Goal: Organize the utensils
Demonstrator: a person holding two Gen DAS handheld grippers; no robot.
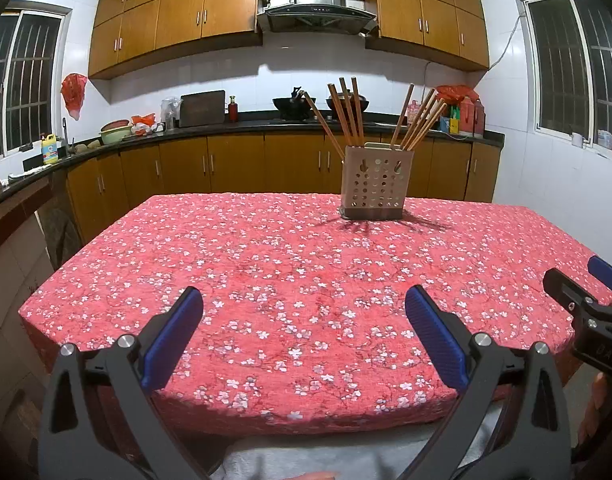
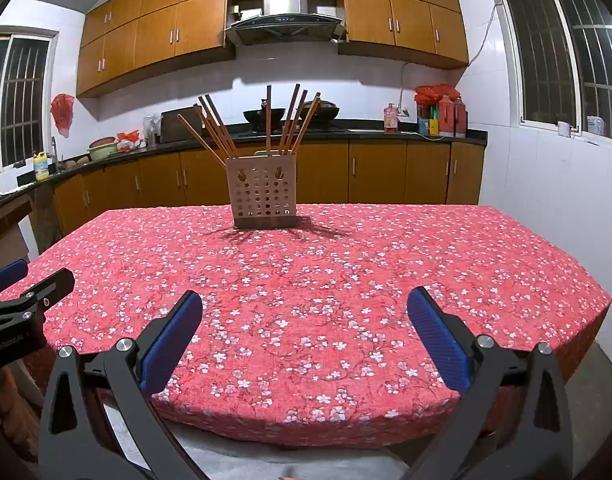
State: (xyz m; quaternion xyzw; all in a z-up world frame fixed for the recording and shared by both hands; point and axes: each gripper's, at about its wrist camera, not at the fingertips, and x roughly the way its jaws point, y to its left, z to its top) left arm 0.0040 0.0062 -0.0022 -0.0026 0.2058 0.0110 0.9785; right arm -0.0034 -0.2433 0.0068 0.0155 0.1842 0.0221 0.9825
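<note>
Perforated beige utensil holder (image 1: pixel 374 178) stood near the table's (image 1: pixel 105 280) far edge, chopsticks (image 1: pixel 348 110) upright and fanned inside, floral cloth between holder and near edge bare, left gripper (image 1: pixel 303 332) wide open and empty over the near edge, right gripper (image 2: pixel 304 334) likewise, neither touching the holder.

Chopsticks (image 2: pixel 265 120) stand in a holder (image 2: pixel 262 190) on the table's (image 2: pixel 426 264) far side.
</note>
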